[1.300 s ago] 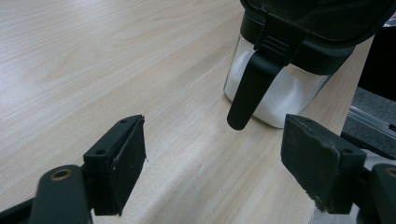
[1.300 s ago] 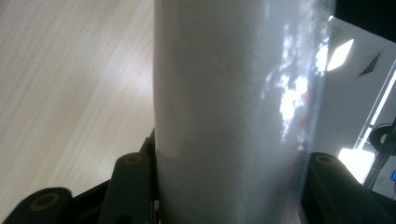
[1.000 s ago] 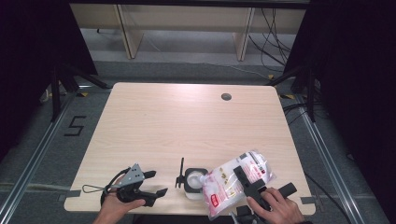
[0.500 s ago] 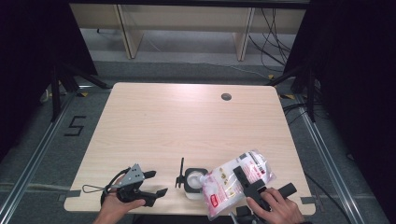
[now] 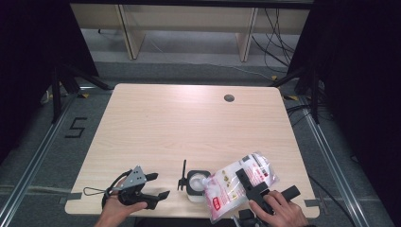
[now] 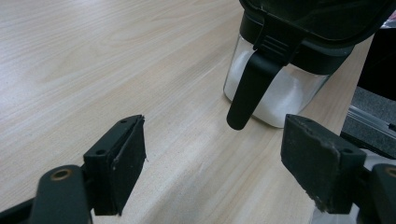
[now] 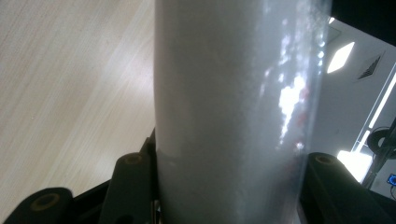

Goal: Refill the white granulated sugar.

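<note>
fingers of the right gripper (image 5: pixel 246 183) clamp the white powder bag (image 5: pixel 239 182), tilted with its lower end over the open jar (image 5: pixel 196 183), likely for pouring. left gripper (image 5: pixel 158 185), just left of the jar, stands wide and empty, seemingly ready to steady it.

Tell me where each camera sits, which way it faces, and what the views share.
High view: above the table's near edge, facing forward and down; both hands, left gripper, right gripper clamping the bag.
Left gripper view: low along its open jaws toward the container.
Right gripper view: along its jaws, pressed against the bag.
Shared: the container in high and left views; the bag in high and right.
</note>
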A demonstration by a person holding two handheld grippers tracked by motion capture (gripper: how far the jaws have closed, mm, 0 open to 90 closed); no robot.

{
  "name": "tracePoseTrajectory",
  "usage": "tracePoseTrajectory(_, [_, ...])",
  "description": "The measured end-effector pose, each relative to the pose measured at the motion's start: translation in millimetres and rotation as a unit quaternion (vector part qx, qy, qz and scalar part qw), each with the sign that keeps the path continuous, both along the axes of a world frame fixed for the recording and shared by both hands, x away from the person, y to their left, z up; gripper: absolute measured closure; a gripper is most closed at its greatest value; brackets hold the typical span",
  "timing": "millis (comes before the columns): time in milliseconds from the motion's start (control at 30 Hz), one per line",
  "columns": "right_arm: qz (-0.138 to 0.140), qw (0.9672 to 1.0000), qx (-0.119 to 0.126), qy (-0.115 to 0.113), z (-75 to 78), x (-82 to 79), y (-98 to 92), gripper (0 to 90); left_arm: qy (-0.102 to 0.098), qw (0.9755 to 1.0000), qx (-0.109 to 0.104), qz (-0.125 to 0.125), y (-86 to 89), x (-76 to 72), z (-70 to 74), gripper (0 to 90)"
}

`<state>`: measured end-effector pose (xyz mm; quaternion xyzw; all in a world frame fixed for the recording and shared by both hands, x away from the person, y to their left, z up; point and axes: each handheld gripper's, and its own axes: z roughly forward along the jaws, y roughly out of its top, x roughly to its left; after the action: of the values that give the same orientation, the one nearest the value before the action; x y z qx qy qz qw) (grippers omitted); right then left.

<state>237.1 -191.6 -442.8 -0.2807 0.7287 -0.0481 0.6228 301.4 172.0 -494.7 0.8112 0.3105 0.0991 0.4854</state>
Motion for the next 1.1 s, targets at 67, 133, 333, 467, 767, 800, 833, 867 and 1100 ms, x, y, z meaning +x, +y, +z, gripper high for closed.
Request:
tracePoseTrajectory(67, [0.001,1.0000,0.000,0.000,0.2,0.3,0.1,54.7,-0.005,1.0000,0.003,-0.005,0.4,0.7,0.3,21.7])
tracePoseTrajectory(133, [0.000,1.0000,-0.001,0.000,0.2,-0.2,0.4,54.7,0.001,1.0000,-0.002,0.000,-0.2,-0.1,-0.1,21.7])
tracePoseTrajectory(333, [0.001,1.0000,0.002,0.002,-0.3,-0.2,0.2,54.8,-0.002,1.0000,0.003,-0.002,0.2,0.2,0.2,21.7])
tracePoseTrajectory(467, [0.000,1.0000,0.003,0.004,-0.9,0.2,-0.3,54.8,-0.004,1.0000,0.001,-0.003,0.3,0.3,0.4,21.7])
tracePoseTrajectory(767, [0.009,0.9999,-0.001,0.011,-0.2,2.4,0.5,54.9,-0.005,1.0000,0.005,-0.006,0.8,0.9,0.6,21.7])
tracePoseTrajectory(800, [0.003,0.9999,0.007,0.011,-1.1,1.6,-0.3,54.9,-0.005,1.0000,0.002,-0.005,0.6,0.8,0.3,21.7])
tracePoseTrajectory(833, [-0.001,0.9999,0.009,0.012,-1.6,0.8,-0.8,54.9,-0.005,0.9999,0.005,-0.007,1.0,0.8,0.9,21.8])
tracePoseTrajectory(867, [0.001,0.9999,0.006,0.012,-1.2,1.0,-0.6,54.9,-0.004,1.0000,0.004,-0.008,0.9,0.8,0.7,21.7])
tracePoseTrajectory(1100, [0.007,0.9999,0.002,0.014,-0.7,2.5,-0.1,55.0,-0.008,0.9999,0.006,-0.008,0.9,1.2,0.4,21.8])
